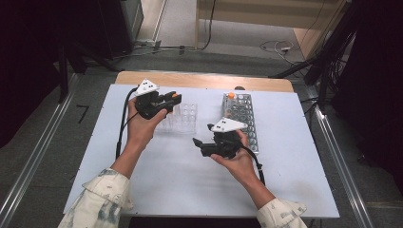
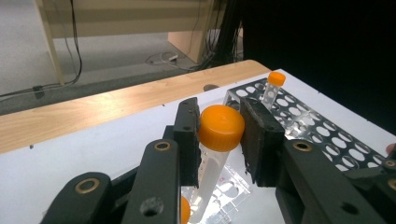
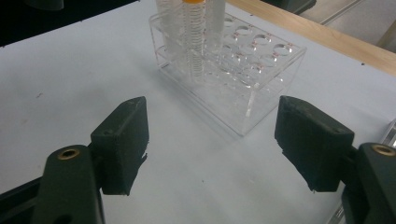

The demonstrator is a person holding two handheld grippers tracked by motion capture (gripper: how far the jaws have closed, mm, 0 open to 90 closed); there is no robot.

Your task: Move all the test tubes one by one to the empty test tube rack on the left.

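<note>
Orange-capped tube (image 2: 219,140): held upright between the two pads of the left gripper (image 2: 218,140), the orange cap just above the pad tops and the clear body running down between them.
Tube's place: over the clear rack (image 1: 183,117), at the rack's left end in the high view, on the far left part of the table (image 1: 166,185).
Left gripper: jaws narrow and clamped on the tube just under its cap, a pad touching each side.
Right gripper (image 3: 212,140): jaws wide apart with nothing between them, held over bare white table, near and right of the clear rack.
Clear rack: a see-through block with rows of round holes; in the right gripper view tubes stand at its far left corner, one with an orange cap.
Metal rack (image 1: 242,118): perforated tray to the right of the clear rack, one small orange-capped tube (image 2: 272,88) standing at its far end.
</note>
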